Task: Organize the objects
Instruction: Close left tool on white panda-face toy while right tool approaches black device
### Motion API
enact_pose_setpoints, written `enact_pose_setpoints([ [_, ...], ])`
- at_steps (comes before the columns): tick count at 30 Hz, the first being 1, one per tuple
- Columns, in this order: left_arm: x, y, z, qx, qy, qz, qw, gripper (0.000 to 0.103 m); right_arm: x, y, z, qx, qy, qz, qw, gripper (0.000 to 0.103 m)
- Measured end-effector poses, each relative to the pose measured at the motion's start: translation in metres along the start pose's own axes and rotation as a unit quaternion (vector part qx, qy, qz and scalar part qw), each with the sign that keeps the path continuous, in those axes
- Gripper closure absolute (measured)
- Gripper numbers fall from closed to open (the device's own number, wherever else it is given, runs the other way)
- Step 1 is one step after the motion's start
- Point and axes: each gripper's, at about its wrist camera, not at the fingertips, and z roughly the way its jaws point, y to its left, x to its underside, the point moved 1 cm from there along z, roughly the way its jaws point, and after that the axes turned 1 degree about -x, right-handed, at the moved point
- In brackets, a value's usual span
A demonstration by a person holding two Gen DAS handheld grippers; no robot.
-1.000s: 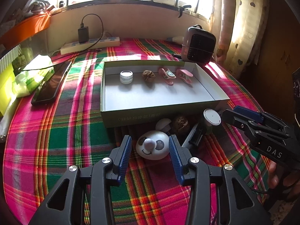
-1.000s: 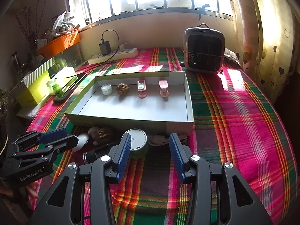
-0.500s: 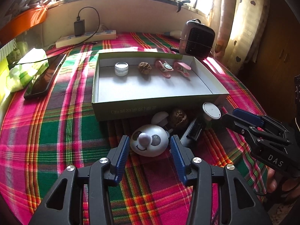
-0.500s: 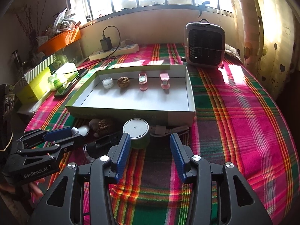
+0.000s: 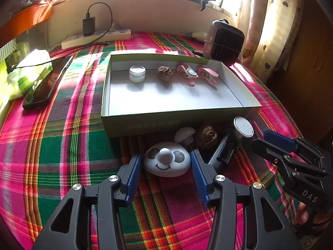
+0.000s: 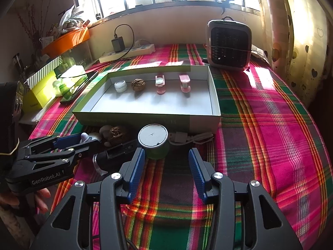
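Note:
A white panda-face toy lies on the plaid cloth in front of the green box. My left gripper straddles it with jaws opening; the blue pads stand just off its sides. Behind the toy are a white mushroom-shaped piece, a walnut, a black device and a green tin with a white lid. My right gripper is open just short of the tin, nothing between its fingers. Inside the box stand a small jar, a walnut and two pink clips.
A small heater stands behind the box at right, a power strip along the back wall. A phone, tissue pack and yellow carton lie left. A white cable rests by the box's front right corner.
My left gripper has come forward so the panda toy now sits between its fingers, and its jaws have spread wider. The right gripper has hardly shifted.

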Motion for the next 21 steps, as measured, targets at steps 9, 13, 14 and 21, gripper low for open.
enact_pose_setpoints([
  [9, -0.001, 0.013, -0.001, -0.014, -0.004, -0.014, 0.9998, 0.057, 0.005, 0.023, 0.002, -0.020, 0.015, -0.015, 1.000, 0.057],
  [13, 0.000, 0.021, -0.003, -0.016, -0.007, -0.023, 0.9996, 0.057, 0.006, 0.032, 0.007, -0.022, 0.028, -0.013, 0.999, 0.057],
  [14, 0.001, 0.023, -0.003, -0.015, -0.008, -0.024, 0.9996, 0.057, 0.006, 0.034, 0.008, -0.022, 0.029, -0.011, 0.999, 0.057],
  [21, 0.003, 0.035, -0.007, -0.014, -0.012, -0.030, 0.9994, 0.057, 0.004, 0.046, 0.013, -0.033, 0.032, 0.006, 0.999, 0.044],
])
